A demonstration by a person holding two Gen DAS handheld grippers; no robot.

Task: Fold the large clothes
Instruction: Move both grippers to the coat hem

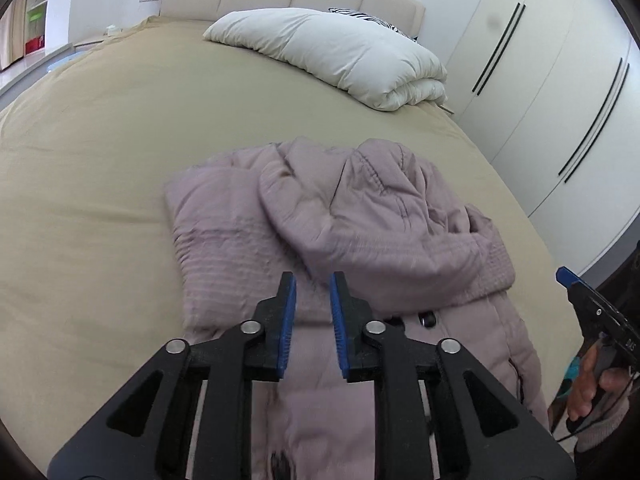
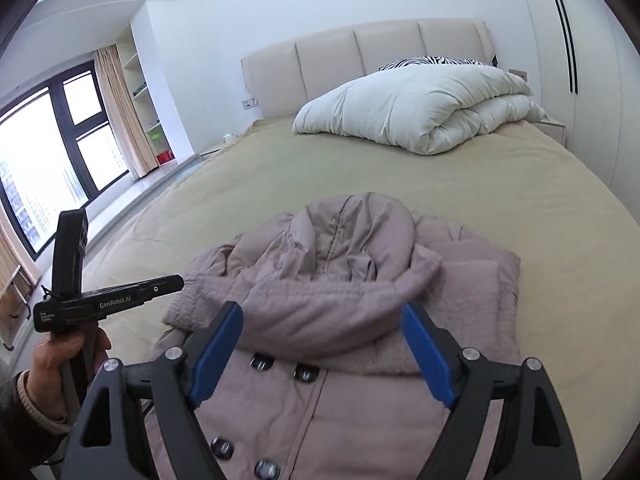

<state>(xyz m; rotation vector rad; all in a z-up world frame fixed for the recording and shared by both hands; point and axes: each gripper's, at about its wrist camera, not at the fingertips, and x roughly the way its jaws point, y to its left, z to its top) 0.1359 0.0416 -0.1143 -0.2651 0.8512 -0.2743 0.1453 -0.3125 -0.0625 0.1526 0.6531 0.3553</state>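
A: How do the jaws stand?
B: The left gripper (image 1: 313, 286) has a narrow gap, grasping nothing; the right gripper (image 2: 323, 316) is spread wide, released.
A: And the coat?
B: The mauve coat (image 2: 340, 292) lies on the bed (image 2: 520, 200) just ahead of both, hood folded over its buttons (image 2: 260, 362).
A: Any writing?
B: "GenRobot.AI" on the left gripper's side. Beyond the coat, a white duvet (image 2: 416, 108).
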